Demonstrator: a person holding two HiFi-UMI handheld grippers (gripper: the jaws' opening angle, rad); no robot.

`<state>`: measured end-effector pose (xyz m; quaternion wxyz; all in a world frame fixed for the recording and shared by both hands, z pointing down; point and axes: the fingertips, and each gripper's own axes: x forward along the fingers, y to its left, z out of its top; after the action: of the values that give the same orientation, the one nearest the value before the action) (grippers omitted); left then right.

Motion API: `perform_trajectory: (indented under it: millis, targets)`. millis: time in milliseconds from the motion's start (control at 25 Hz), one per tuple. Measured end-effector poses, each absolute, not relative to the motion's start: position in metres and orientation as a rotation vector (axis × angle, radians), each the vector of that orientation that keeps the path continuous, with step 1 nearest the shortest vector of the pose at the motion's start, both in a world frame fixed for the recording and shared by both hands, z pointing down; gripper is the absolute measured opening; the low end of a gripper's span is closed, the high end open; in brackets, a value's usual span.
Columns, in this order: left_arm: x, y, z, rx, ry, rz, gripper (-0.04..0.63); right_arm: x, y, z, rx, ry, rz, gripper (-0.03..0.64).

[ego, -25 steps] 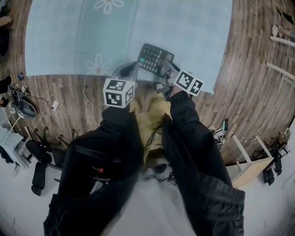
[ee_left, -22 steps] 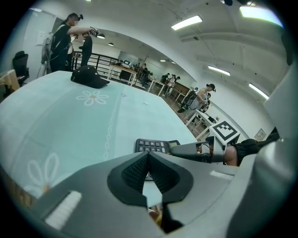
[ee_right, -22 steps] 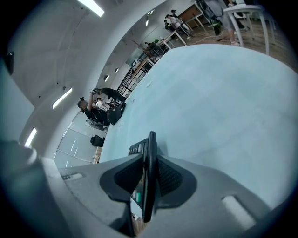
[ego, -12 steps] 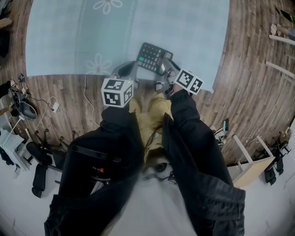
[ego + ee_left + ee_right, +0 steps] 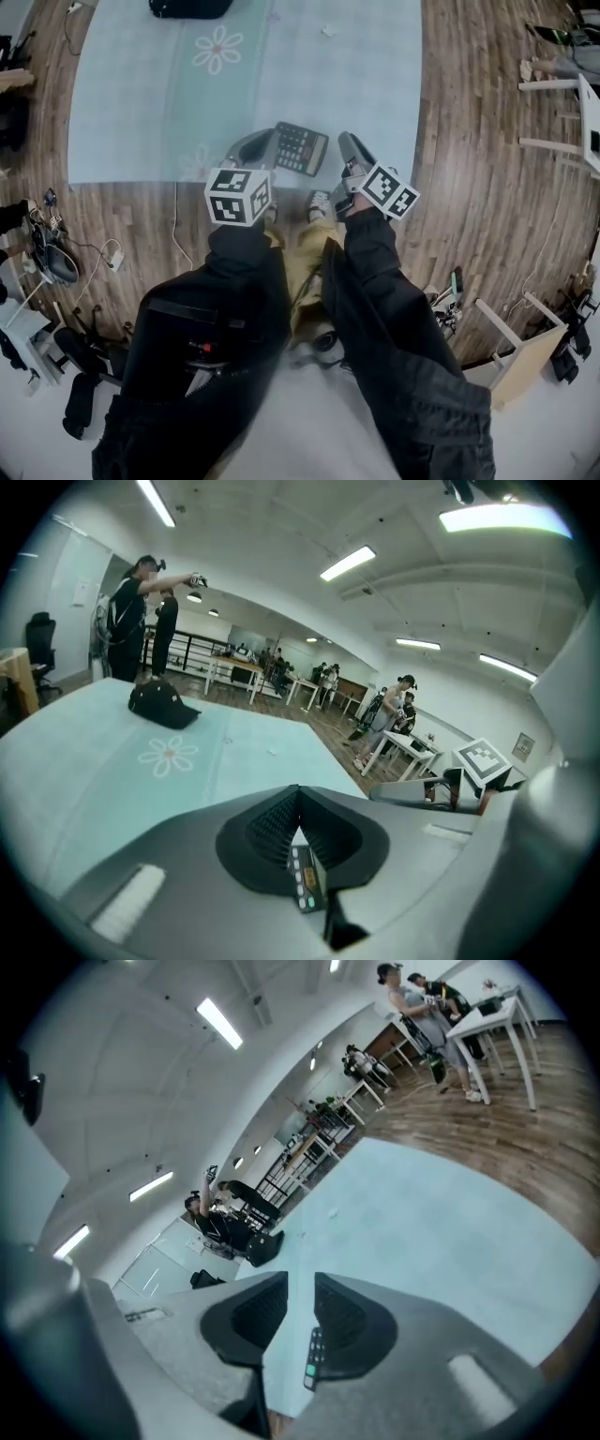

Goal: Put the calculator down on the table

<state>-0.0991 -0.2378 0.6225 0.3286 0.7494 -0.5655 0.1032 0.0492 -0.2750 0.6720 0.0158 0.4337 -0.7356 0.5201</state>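
Calculator (image 5: pixel 301 148) lies flat on the table (image 5: pixel 131 103), between the left gripper (image 5: pixel 298 793), jaws together and empty, and the right gripper (image 5: pixel 301 1283), jaws apart, closing on nothing. Probably light, rigid, slick plastic; best grasped across its side edges.

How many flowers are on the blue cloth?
2. One flower is in the far part of the cloth. The other is faint, at its near edge. More may be hidden.

free: table (image 5: pixel 375 75) mid and right | blocked: calculator (image 5: pixel 300 148) near edge, black cap (image 5: pixel 190 7) (far edge)
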Motion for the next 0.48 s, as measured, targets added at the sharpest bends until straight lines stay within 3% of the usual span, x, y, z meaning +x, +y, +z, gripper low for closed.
perform_trajectory:
  millis: [160,480]
  targets:
    - [-0.089,-0.268,0.563,2.075,-1.547,0.193,-0.003,0.054,-0.303,0.596,1.409,-2.470,1.382,-0.003]
    - [-0.056,-0.308,0.445,2.350,-1.598,0.043,-0.003,0.041,-0.329,0.439,1.447,-2.760,0.608,-0.002]
